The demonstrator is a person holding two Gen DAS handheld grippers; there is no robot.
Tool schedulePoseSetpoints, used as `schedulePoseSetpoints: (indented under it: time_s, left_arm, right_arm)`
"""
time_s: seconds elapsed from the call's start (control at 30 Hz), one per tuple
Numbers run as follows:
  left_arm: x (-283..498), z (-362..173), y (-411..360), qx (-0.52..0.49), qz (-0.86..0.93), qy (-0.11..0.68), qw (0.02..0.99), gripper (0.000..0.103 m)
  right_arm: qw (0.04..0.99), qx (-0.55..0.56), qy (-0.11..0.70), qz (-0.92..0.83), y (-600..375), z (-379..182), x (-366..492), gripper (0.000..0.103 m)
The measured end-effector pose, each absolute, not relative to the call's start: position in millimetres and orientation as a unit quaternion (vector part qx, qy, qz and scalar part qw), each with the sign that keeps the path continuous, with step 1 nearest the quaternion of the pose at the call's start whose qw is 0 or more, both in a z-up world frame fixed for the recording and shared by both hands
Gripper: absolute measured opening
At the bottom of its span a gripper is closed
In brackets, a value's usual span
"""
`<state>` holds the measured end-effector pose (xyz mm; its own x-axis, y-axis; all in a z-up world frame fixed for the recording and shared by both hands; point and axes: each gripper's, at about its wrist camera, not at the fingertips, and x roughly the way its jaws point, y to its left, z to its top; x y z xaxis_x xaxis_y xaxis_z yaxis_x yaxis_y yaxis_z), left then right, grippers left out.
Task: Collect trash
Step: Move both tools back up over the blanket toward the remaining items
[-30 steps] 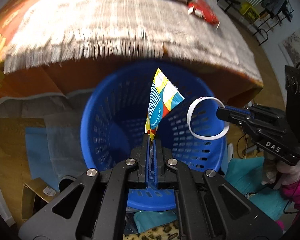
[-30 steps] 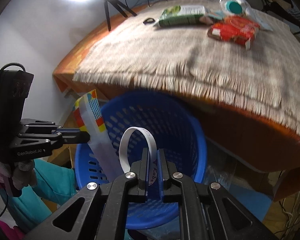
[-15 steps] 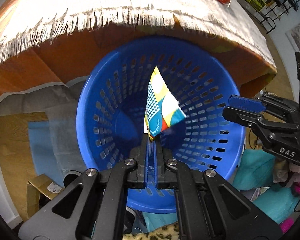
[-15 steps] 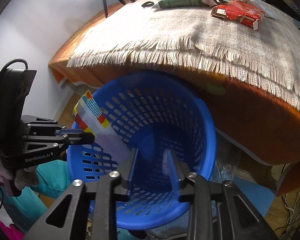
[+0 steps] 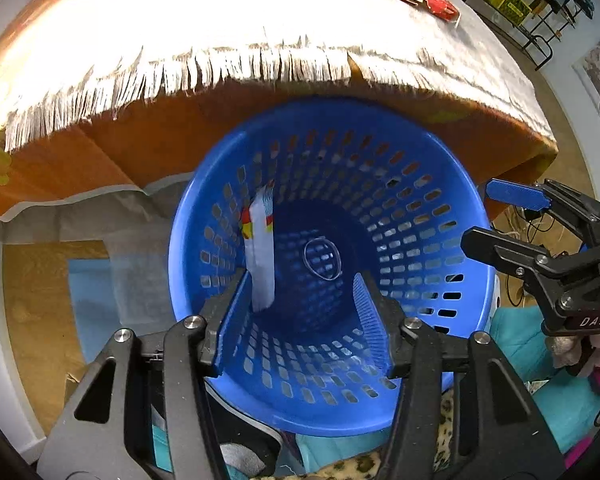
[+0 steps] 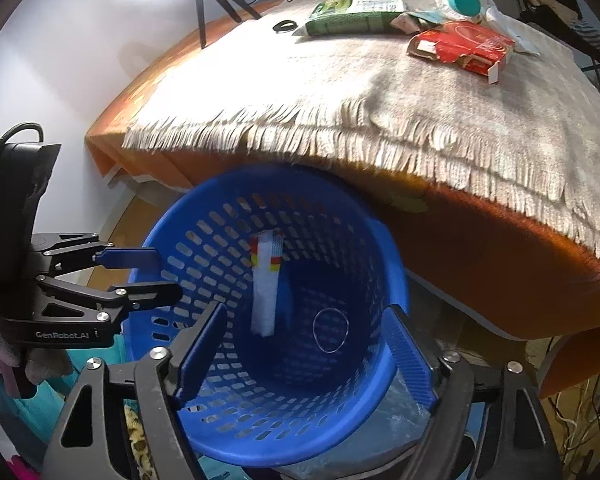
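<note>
Both tongs, left and right, have just opened (empty) above the blue basket

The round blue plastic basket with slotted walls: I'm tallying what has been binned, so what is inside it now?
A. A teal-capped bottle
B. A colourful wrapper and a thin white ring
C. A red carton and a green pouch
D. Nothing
B: in the blue basket a colourful wrapper leans against the wall and a thin white ring lies on the bottom.
</note>
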<state>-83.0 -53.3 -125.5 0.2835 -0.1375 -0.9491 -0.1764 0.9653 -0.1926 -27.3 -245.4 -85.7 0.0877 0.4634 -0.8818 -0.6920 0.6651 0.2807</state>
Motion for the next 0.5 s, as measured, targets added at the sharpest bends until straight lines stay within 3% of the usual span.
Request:
schedulePoseSetpoints:
  time_s: [0.5]
  left_arm:
    - [-72.2,-106.5,-47.9,-0.124,0.010,0.577,0.807,0.058]
  right_arm:
    - [0.755,-0.113,0.526,0.375,-248.6,-68.6,-20.3,0.088]
